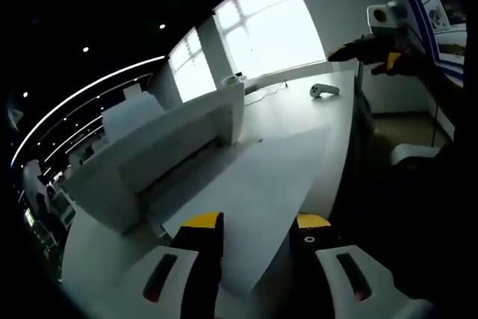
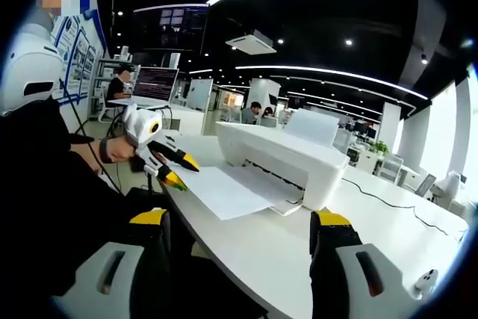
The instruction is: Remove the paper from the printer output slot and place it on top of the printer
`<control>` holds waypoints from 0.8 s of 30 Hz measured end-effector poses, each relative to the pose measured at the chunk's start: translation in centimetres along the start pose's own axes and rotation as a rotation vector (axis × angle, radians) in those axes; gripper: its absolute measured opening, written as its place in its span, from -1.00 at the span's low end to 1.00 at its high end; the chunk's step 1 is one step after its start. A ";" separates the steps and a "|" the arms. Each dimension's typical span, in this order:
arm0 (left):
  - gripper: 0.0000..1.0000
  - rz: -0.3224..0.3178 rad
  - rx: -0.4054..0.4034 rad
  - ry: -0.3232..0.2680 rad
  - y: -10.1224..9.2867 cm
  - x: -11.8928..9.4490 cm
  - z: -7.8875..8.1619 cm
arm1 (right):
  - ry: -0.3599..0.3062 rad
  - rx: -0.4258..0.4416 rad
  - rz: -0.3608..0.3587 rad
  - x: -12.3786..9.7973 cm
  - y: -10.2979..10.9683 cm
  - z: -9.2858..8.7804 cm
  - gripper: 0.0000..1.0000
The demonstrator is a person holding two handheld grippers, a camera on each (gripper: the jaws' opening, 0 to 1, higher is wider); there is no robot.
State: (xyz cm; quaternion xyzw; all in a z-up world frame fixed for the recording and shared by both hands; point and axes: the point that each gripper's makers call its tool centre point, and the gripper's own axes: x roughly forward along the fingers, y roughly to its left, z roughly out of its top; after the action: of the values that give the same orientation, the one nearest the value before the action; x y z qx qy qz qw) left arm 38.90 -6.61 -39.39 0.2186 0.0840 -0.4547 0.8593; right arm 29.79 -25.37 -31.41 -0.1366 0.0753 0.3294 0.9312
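Observation:
A white printer (image 1: 168, 147) (image 2: 284, 156) stands on a white table (image 1: 299, 113). A white sheet of paper (image 1: 261, 184) (image 2: 228, 190) sticks out flat from its output slot over the table. My left gripper (image 1: 258, 225) is open, and the free end of the paper runs between its yellow-tipped jaws. In the right gripper view the left gripper (image 2: 182, 171) sits at the paper's near edge, held by a hand. My right gripper (image 2: 240, 222) is open and holds nothing, well back from the printer; it also appears as the raised right gripper (image 1: 351, 51) in the left gripper view.
A small white handheld device (image 1: 323, 90) (image 2: 426, 280) lies on the table beyond the printer, with a cable (image 2: 388, 199) running near it. The table edge (image 2: 202, 233) is close to the person. Desks, monitors (image 2: 153, 81) and seated people fill the background.

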 end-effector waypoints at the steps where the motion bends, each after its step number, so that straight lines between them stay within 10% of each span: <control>1: -0.23 0.000 0.001 -0.001 0.0 0.0 0.1 | 0.000 0.000 0.000 0.0 0.0 0.0 0.43; 24: -0.25 -0.006 -0.018 -0.032 0.2 0.1 0.8 | -0.001 -0.005 0.006 0.1 0.0 0.1 0.43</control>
State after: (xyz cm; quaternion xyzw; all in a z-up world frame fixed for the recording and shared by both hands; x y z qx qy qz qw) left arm 39.05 -6.96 -38.67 0.2033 0.0750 -0.4599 0.8611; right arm 29.88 -25.27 -31.39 -0.1387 0.0744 0.3325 0.9299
